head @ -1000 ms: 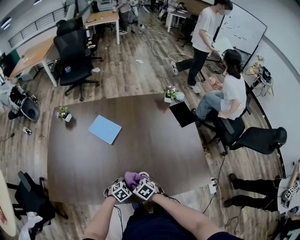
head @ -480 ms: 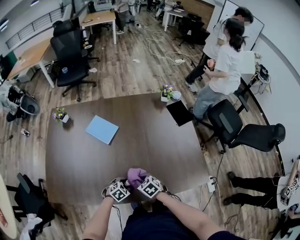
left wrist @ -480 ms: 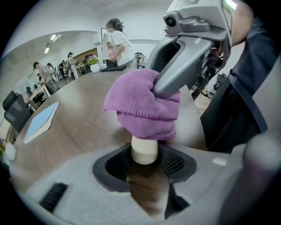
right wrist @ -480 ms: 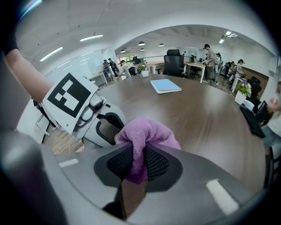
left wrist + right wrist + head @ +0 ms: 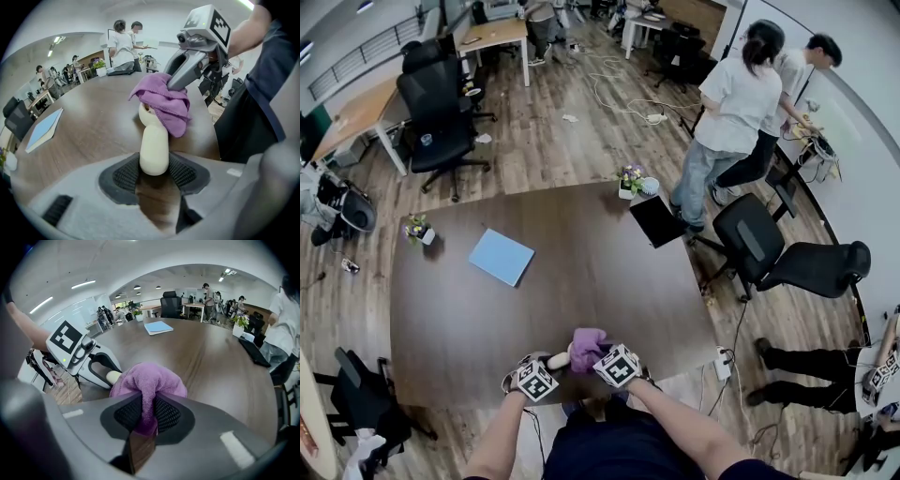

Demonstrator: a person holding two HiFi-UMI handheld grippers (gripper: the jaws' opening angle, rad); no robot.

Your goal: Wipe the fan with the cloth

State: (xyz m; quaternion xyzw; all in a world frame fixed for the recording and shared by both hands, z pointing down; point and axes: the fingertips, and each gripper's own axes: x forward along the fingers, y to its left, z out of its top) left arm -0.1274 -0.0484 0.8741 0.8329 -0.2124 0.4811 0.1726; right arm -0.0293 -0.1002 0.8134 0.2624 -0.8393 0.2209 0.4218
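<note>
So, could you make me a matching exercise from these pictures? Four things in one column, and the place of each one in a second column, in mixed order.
Things:
1. purple cloth
2. cream fan
3. blue notebook
4. black laptop

Places:
A. flat on the table, left of its middle in the head view
B. gripped between the jaws of the left gripper
C. at the table's far right corner
D. gripped between the jaws of the right gripper

Pairs: 1-D; 2-B; 3-A; 4-C
</note>
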